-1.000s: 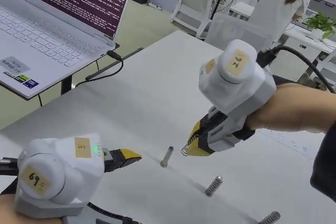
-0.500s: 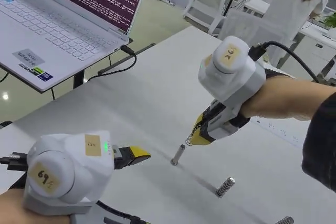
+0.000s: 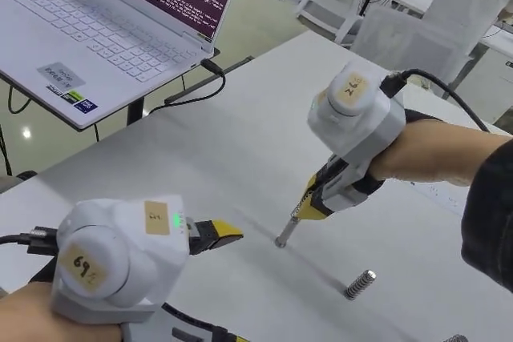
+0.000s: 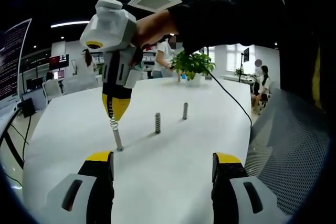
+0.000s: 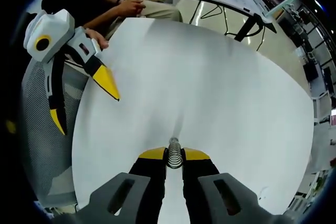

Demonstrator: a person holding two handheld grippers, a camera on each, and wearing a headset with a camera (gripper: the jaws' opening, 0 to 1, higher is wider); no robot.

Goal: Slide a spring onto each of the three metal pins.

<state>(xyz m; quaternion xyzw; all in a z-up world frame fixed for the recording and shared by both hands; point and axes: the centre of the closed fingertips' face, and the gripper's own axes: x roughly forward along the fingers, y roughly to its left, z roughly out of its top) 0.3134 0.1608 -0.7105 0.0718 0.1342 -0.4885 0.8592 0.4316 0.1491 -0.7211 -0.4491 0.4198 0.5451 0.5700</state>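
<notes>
Your right tongs (image 5: 174,153) are clenched on a small coiled steel spring (image 4: 113,124). It hangs from their yellow tips with its lower end meeting the top of a bare grey pin (image 3: 285,232). The pin stands on the white counter (image 3: 216,150), roughly at its middle. Two other pins (image 4: 157,123), each already sleeved in a spring, stand farther along the counter, well apart from the bare one. Your left tongs (image 4: 163,161) are released, jaws spread wide, hovering low near the pin with only bare surface between them and it. On your left the counter's long edge runs diagonally, and beyond it a laptop (image 3: 120,14) sits open on its own stand, clear of the work.
</notes>
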